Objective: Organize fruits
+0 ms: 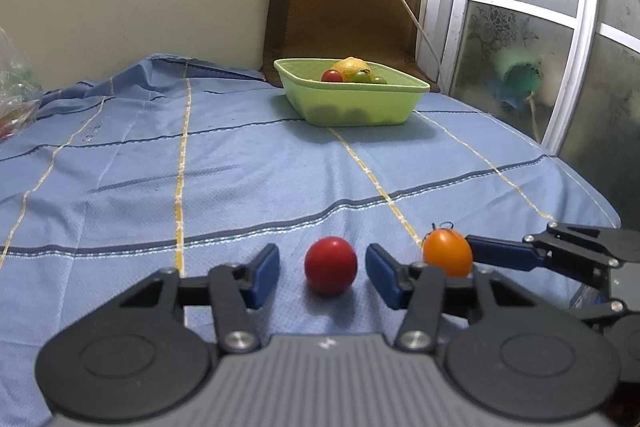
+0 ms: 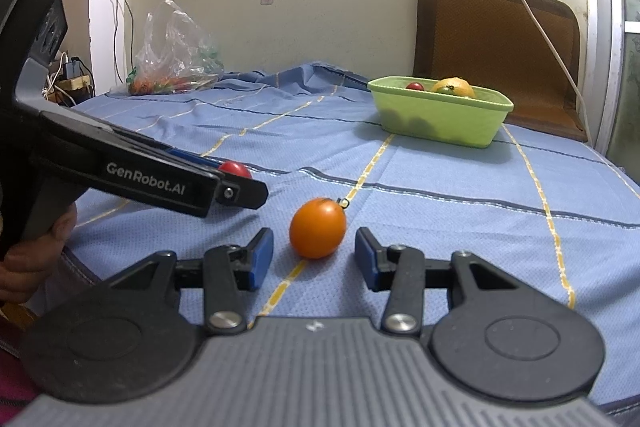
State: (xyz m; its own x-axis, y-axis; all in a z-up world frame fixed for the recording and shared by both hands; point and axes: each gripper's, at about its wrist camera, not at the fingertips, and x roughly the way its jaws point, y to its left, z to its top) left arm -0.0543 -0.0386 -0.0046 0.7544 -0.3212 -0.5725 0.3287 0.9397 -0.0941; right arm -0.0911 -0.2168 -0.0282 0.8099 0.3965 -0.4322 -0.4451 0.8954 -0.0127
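Left tool [image 1: 322, 273]: blue pads sitting apart either side of the red tomato [image 1: 330, 265], a gap on both sides, so nothing clamped. It's low over the cloth, angled down a bit.
Right tool [image 2: 314, 259]: same deal, pads apart with the orange tomato [image 2: 318, 228] just ahead of the gap between them, not pinched. From the left camera you can see one of its blue fingers [image 1: 504, 253] right beside that orange tomato.
Red tomato: lying on the blue cloth [image 1: 240, 167]; in the right camera it's mostly hidden behind the left tool's arm, only the top peeks out.
Orange tomato: egg-shaped, little dark stem bit at its far end, lying next to a yellow stripe of the cloth and just beside the red one.
Hand [image 2: 36, 247]: a person's fingers wrapped on the left tool's handle, seen at the left edge of the right camera.
Green basket [image 1: 352, 99]: well back on the cloth near the far wall, already has a small red fruit, a big yellow-orange one and a couple of green ones in it.
Plastic bag [image 2: 176, 55]: clear, crumpled, far left corner of the cloth, something red and green inside, can't tell what exactly.
Brown cushion [image 1: 344, 11]: propped against the wall behind the basket.
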